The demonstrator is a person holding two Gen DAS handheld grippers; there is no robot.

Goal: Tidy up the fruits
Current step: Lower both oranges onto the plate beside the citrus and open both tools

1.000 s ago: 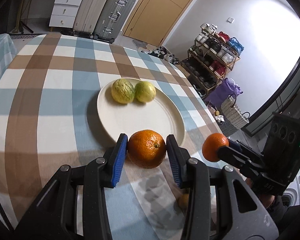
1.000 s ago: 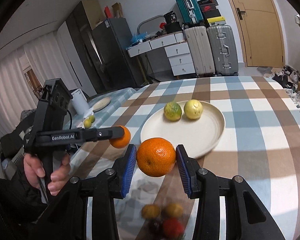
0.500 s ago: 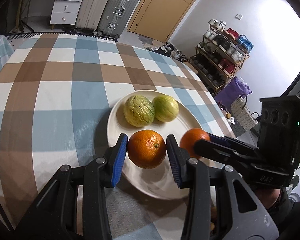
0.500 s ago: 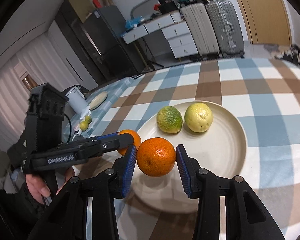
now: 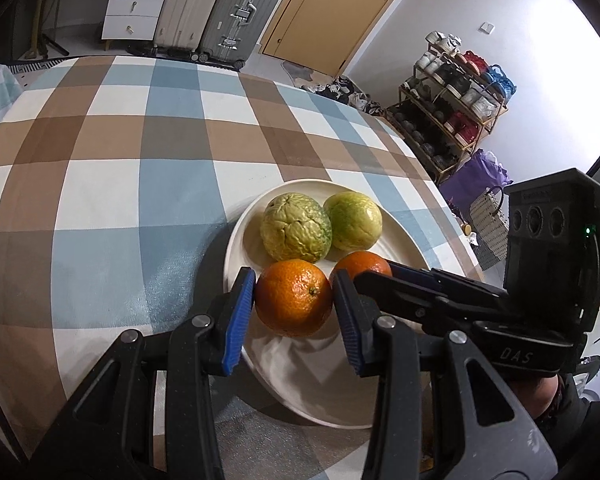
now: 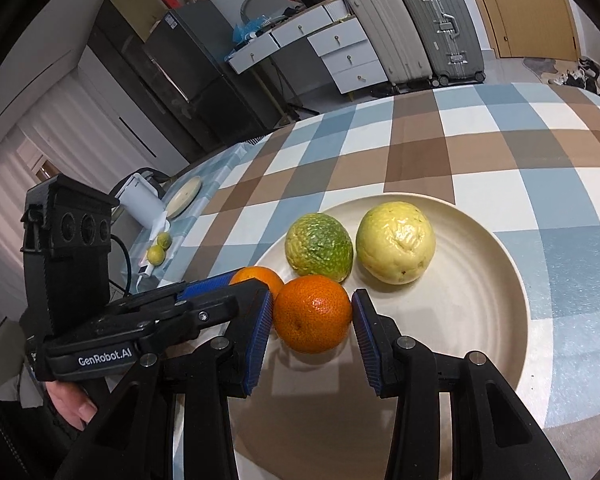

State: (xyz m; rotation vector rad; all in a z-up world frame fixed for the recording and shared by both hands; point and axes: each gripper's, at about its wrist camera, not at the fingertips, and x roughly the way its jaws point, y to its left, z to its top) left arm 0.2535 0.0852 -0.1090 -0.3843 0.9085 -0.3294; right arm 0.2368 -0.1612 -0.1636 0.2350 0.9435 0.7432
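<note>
Both black blue-padded grippers are over the round cream ceramic plate (image 5: 236,240) on the checked tablecloth (image 5: 100,160), the left gripper (image 5: 294,300) clamped on one round orange (image 5: 292,298), the right gripper (image 6: 312,316) clamped on a second orange (image 6: 312,312), side by side before two wrinkled yellow-green fruits (image 6: 320,246).
</note>
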